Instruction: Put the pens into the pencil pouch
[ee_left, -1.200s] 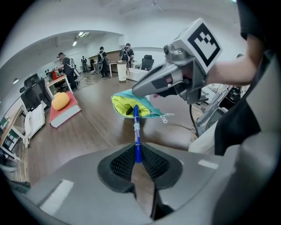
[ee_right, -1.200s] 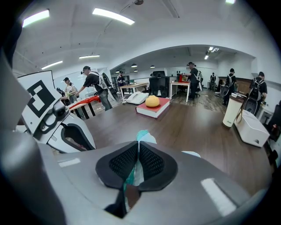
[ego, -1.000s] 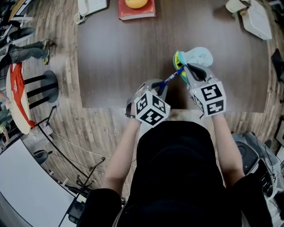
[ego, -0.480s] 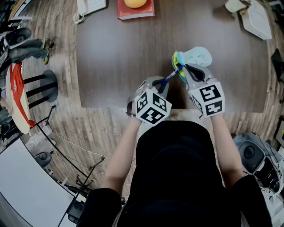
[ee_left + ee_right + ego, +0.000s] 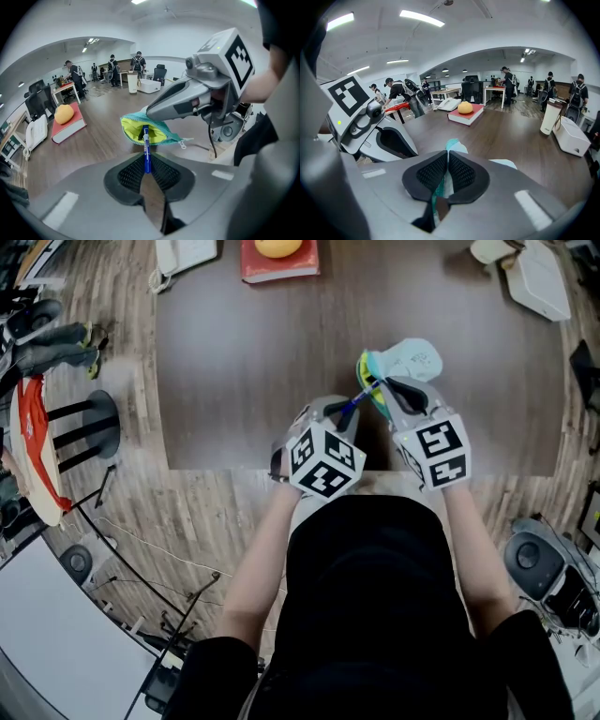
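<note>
The left gripper (image 5: 147, 172) has its 2 jaws closed down to a narrow gap, and they pinch a blue pen (image 5: 146, 151) by its rear part. The pen points straight away from this gripper. Its front end is already inside the open mouth of the pencil pouch (image 5: 157, 133), against the yellow-green lining.

The right gripper (image 5: 443, 180) has its 2 jaws pressed almost together on the teal fabric at the edge of the pouch. In the left gripper view it grips the upper lip of the mouth, so the opening faces the pen.

In the head view, both grippers are close beside each other, near the front edge of the brown worktop (image 5: 244, 352). The pen makes a short bridge from the left gripper to the pouch. The light blue body of the pouch reaches further out over the worktop, beyond the right gripper. I cannot tell if it rests on the surface.

At the far edge of the worktop, well apart from the grippers, lies a red book (image 5: 278, 268) with a round orange thing (image 5: 277, 246) on it. Just beside the book is a white telephone (image 5: 183, 253).
</note>
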`<action>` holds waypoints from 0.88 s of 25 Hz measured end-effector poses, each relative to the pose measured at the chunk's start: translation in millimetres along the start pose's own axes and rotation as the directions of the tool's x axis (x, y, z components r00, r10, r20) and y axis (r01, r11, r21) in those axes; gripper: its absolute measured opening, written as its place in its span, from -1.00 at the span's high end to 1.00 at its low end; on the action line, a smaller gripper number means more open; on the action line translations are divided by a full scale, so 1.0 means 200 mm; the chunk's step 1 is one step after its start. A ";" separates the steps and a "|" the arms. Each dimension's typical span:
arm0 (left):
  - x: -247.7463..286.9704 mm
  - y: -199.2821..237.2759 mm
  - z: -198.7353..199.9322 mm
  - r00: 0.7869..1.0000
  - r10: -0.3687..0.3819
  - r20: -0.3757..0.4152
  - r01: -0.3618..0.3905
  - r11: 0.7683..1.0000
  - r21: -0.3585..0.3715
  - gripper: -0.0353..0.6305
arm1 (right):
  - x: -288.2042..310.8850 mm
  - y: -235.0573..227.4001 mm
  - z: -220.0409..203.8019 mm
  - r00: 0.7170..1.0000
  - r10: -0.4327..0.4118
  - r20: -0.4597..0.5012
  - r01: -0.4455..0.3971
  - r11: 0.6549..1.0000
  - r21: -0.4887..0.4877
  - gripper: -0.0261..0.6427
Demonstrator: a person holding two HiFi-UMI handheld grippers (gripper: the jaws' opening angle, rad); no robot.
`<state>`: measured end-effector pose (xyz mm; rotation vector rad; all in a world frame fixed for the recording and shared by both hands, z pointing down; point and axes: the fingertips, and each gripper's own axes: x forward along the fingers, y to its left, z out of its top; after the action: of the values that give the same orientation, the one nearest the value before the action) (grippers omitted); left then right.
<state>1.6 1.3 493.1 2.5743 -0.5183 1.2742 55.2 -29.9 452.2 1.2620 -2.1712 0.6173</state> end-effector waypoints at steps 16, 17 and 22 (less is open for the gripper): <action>0.06 0.00 0.09 0.999 0.006 0.039 -0.006 1.000 -0.019 0.78 | -0.02 0.01 0.00 0.999 0.031 0.010 -0.031 0.999 -0.011 0.86; 0.07 0.00 0.10 0.999 0.006 0.039 -0.005 1.000 -0.018 0.78 | -0.02 0.01 0.00 0.999 0.032 0.010 -0.031 0.999 -0.012 0.86; 0.11 0.01 0.11 0.999 0.003 0.040 -0.003 1.000 -0.013 0.78 | -0.02 0.00 -0.01 0.999 0.036 0.013 -0.036 0.999 -0.012 0.86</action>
<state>29.9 -12.4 497.3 2.5940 -0.5364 1.2184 57.6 -25.8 450.4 1.2266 -2.2095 0.6119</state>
